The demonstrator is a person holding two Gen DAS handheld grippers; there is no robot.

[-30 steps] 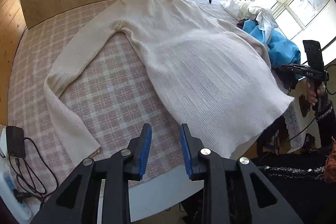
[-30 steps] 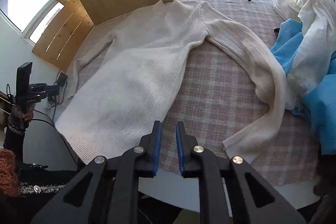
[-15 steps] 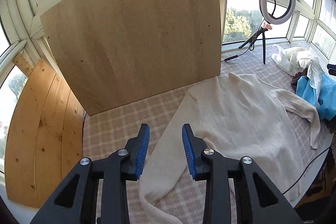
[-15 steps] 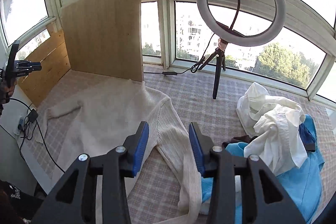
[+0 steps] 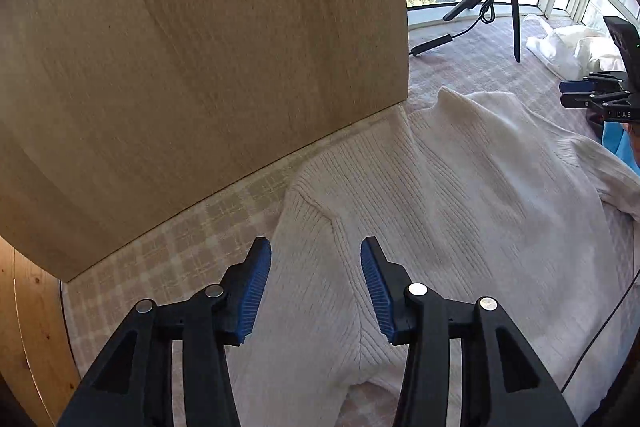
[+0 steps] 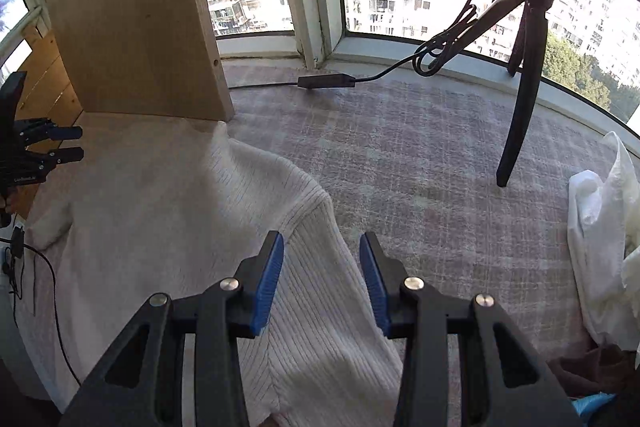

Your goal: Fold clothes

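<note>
White and soft, the ribbed sweater (image 5: 460, 195) lies spread out flat on the checked cloth (image 5: 168, 259) that covers the table, with no fold in the part that shows. Nearest in the left view, the left gripper (image 5: 316, 287) hangs just above the sweater's left shoulder, where the sleeve joins the body. Its two blue fingers (image 5: 254, 291) are wide apart and hold nothing. Nearest in the right view, the right gripper (image 6: 322, 279) hangs over the other shoulder, and its fingers are wide apart too, with nothing between them. The sleeve there runs down toward the near edge. A bit farther off, the sweater's collar (image 5: 448, 99) points to the far side and almost touches the tall wooden board (image 5: 200, 67). Off to the right lies a heap of white clothes (image 6: 604, 227), and it is not folded. Farther still stand the black tripod (image 6: 520, 87) and the windows. So the sweater is laid out ready, but it is not folded, and the heap is left to do as well. My guess is that both grippers are about to pinch the shoulders.
</note>
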